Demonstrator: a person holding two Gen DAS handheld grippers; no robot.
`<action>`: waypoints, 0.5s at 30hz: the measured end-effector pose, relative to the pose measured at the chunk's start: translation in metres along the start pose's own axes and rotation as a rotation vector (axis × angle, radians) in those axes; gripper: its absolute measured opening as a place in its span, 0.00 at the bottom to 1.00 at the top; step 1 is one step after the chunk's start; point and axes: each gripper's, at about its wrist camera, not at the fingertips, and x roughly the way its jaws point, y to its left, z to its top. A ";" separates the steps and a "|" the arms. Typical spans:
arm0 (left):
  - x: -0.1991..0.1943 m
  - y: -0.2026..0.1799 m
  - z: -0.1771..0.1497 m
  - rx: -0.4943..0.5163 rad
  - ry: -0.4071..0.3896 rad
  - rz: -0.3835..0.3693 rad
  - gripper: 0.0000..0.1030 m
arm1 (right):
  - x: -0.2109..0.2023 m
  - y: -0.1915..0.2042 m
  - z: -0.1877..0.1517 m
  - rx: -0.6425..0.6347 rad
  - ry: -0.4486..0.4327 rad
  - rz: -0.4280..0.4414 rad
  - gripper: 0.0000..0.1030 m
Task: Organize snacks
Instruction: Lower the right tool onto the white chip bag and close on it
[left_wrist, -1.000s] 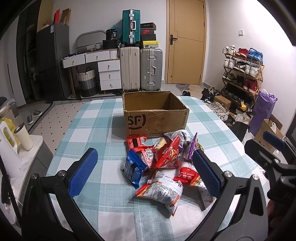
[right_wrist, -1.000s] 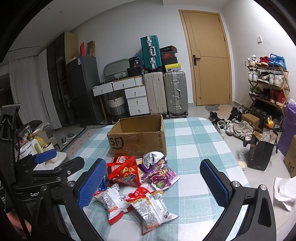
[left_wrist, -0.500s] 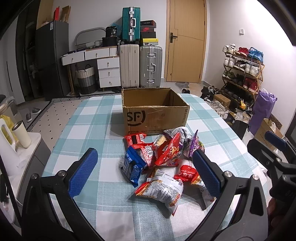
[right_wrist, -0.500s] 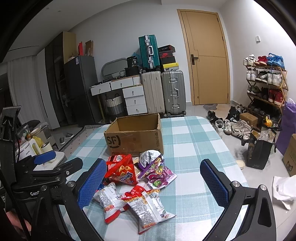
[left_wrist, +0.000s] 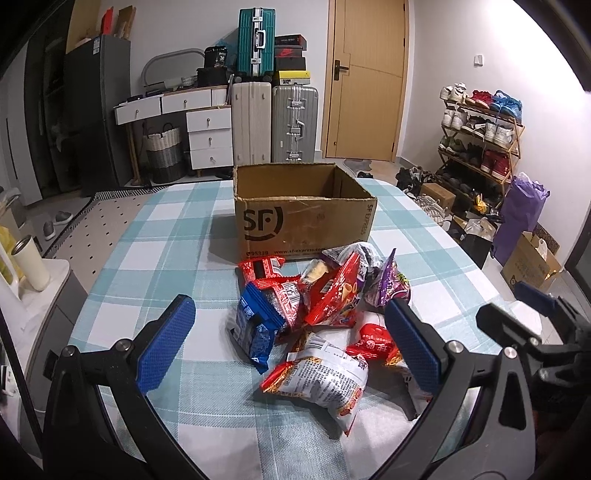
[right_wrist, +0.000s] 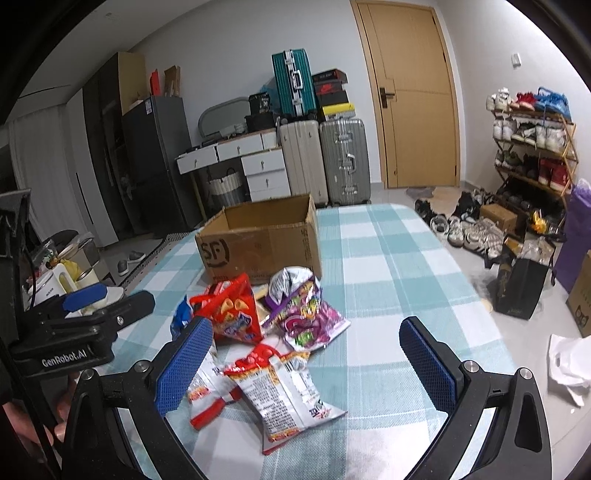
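A pile of snack bags (left_wrist: 317, 314) lies on the checked tablecloth in front of an open, empty-looking cardboard SF box (left_wrist: 303, 210). The pile holds a blue bag (left_wrist: 255, 328), red bags (left_wrist: 336, 295), a purple bag (left_wrist: 389, 284) and a white-and-red bag (left_wrist: 325, 380). My left gripper (left_wrist: 291, 343) is open and empty, held above the near side of the pile. In the right wrist view the pile (right_wrist: 266, 332) and box (right_wrist: 262, 240) show too. My right gripper (right_wrist: 306, 362) is open and empty above the table, near the white-and-red bag (right_wrist: 280, 391).
The table (left_wrist: 147, 258) has a teal-and-white checked cloth. A white cup (left_wrist: 31, 262) stands on a side unit at the left. Suitcases (left_wrist: 275, 122), drawers and a door stand behind. A shoe rack (left_wrist: 480, 140), bags and boxes crowd the floor at the right.
Both grippers have drawn slightly nearer the pile and box; the scene sits a little lower in both views. Both stay open and empty. The snacks have not moved.
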 end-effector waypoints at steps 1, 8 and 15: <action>0.003 0.000 -0.001 0.000 0.006 0.001 0.99 | 0.004 -0.001 -0.003 0.000 0.010 0.004 1.00; 0.024 0.005 -0.004 -0.008 0.038 -0.007 0.99 | 0.035 -0.009 -0.019 -0.001 0.081 0.029 1.00; 0.036 0.013 -0.005 -0.022 0.077 -0.026 0.99 | 0.058 -0.014 -0.034 0.000 0.132 0.072 1.00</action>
